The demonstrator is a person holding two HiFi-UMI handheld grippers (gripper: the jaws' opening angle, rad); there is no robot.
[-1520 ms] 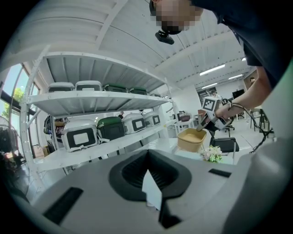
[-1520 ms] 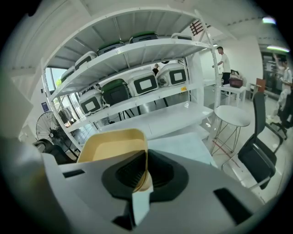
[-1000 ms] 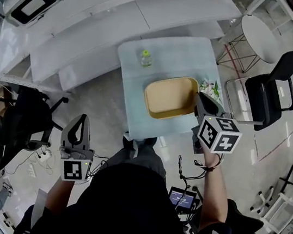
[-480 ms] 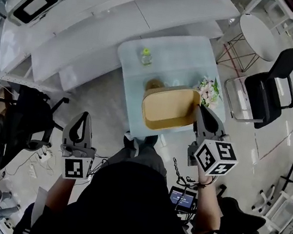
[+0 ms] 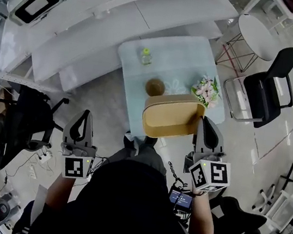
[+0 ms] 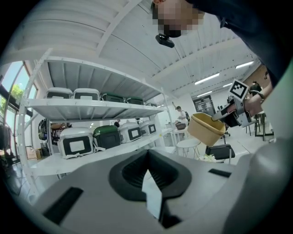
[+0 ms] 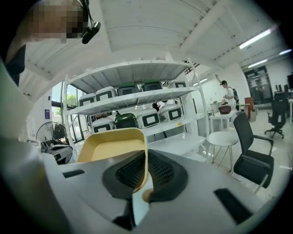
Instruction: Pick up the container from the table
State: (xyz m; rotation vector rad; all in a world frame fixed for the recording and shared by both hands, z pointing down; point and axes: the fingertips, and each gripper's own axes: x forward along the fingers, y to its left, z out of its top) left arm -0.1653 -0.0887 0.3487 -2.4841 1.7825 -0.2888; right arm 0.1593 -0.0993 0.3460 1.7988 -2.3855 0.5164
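My right gripper pinches right-end wall of tan rectangular plastic container. Container mid-frame, long axis left-right, lifted off pale square table. Left gripper lower left, pressed together, empty, farther.

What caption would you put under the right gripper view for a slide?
Right claw shut on the rim of a tan rectangular plastic container, held up before white metal shelves.
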